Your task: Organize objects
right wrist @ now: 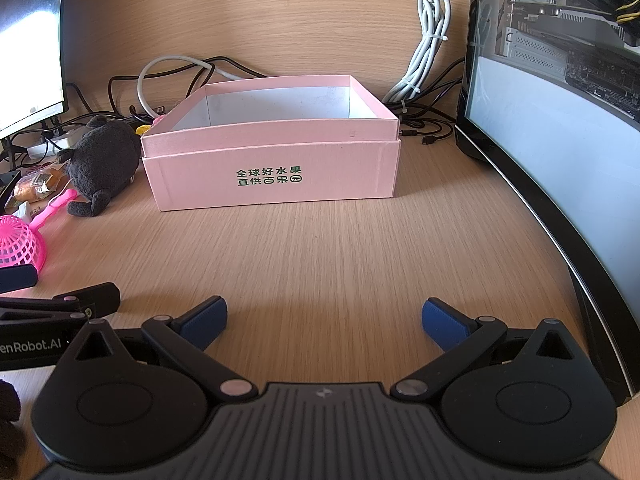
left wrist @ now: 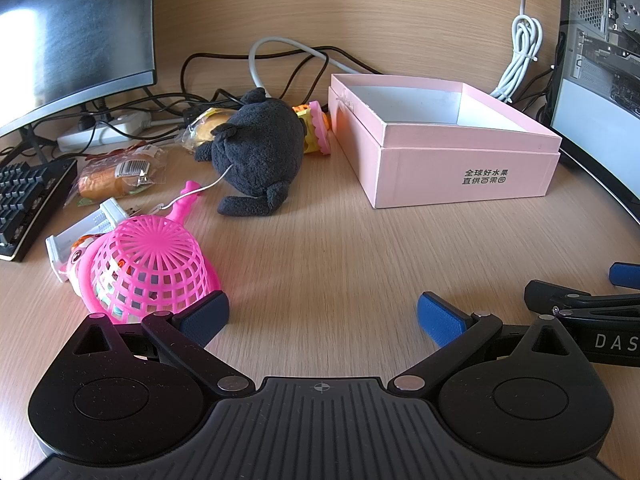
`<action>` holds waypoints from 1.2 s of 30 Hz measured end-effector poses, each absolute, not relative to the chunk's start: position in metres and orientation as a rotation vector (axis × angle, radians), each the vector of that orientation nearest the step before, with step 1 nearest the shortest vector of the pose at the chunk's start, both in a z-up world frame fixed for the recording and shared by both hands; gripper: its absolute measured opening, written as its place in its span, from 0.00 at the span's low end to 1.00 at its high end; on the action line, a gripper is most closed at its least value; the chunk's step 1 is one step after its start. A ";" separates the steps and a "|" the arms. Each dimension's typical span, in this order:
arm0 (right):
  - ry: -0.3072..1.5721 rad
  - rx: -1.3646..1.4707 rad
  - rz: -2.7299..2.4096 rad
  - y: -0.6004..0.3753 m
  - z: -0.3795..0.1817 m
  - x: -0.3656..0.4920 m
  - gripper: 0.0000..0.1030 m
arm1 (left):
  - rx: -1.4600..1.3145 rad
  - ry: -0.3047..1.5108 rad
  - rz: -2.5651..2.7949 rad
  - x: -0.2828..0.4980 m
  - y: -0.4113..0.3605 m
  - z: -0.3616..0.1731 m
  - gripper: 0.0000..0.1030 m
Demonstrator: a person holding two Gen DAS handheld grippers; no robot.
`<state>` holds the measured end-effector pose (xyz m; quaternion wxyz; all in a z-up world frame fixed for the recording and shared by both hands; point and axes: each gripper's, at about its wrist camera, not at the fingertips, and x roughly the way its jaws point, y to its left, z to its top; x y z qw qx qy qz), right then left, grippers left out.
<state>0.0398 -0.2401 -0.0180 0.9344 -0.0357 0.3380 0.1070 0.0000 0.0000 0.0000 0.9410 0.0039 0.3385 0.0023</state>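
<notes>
Both my grippers hover with jaws spread wide and nothing between them over the pale wood-grain desk (right wrist: 320, 248).

I see the open pink cardboard box (right wrist: 272, 176) ahead, a dark grey plush toy (left wrist: 256, 148) left of it, a pink plastic mesh basket (left wrist: 148, 264) beside my left gripper (left wrist: 322, 316); right gripper (right wrist: 324, 320) over bare desk.

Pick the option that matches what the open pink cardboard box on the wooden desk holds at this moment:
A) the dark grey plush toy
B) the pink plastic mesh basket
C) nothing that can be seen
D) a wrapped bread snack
C: the open pink cardboard box shows only bare white inner walls, while the dark grey plush toy, the pink plastic mesh basket and the wrapped bread snack all lie on the desk beside it.
</notes>
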 end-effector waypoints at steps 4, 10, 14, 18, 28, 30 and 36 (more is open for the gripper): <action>0.691 -0.073 0.219 -0.240 -0.018 0.040 1.00 | 0.008 0.691 0.005 0.000 0.000 0.000 1.00; 0.691 -0.073 0.219 -0.240 -0.018 0.040 1.00 | 0.008 0.691 0.006 0.000 0.000 0.000 1.00; 0.691 -0.073 0.219 -0.240 -0.018 0.040 1.00 | 0.006 0.690 0.016 0.000 0.000 0.000 1.00; 0.691 -0.073 0.219 -0.240 -0.018 0.040 1.00 | 0.004 0.690 0.023 -0.002 -0.003 0.000 1.00; 0.691 -0.071 0.217 -0.240 -0.018 0.041 1.00 | 0.005 0.690 0.024 -0.002 -0.004 0.000 1.00; 0.691 -0.070 0.216 -0.240 -0.018 0.042 1.00 | 0.005 0.690 0.024 -0.002 -0.004 0.000 1.00; 0.692 -0.071 0.219 -0.240 -0.018 0.040 1.00 | 0.004 0.690 0.025 -0.002 -0.004 0.000 1.00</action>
